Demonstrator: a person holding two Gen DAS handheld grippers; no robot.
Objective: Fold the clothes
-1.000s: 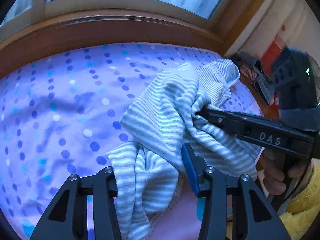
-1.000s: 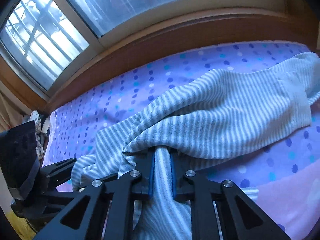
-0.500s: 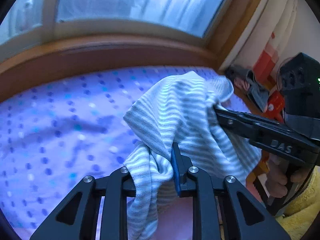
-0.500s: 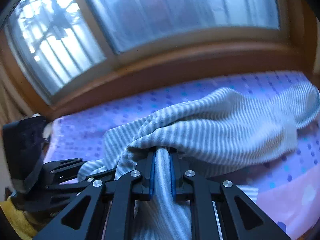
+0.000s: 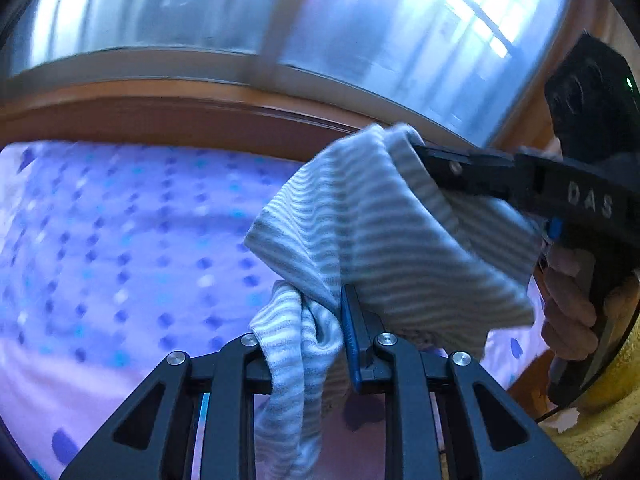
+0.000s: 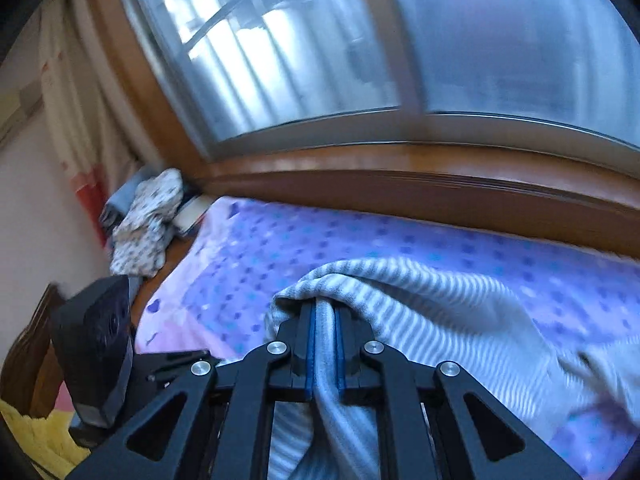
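Observation:
A grey-and-white striped garment (image 5: 380,240) hangs lifted above the purple dotted bedsheet (image 5: 120,240). My left gripper (image 5: 316,320) is shut on a bunched edge of it, and cloth drapes down over the left finger. In the left wrist view my right gripper (image 5: 416,152) comes in from the right and pinches the garment's upper corner. From the right wrist, the right gripper (image 6: 325,312) is shut on a fold of the striped garment (image 6: 440,312), which trails right onto the sheet. The left gripper (image 6: 192,360) shows at lower left, its tips hidden.
A wooden window sill (image 5: 160,116) and a large window run along the far side of the bed. A pile of patterned clothes (image 6: 148,224) lies at the bed's far left corner. A hand (image 5: 568,300) in a yellow sleeve (image 5: 600,420) holds the right gripper.
Both grippers have risen and swung with the striped garment, lifting most of it off the sheet. The left jaws closed on the cloth. Both views now show more window.

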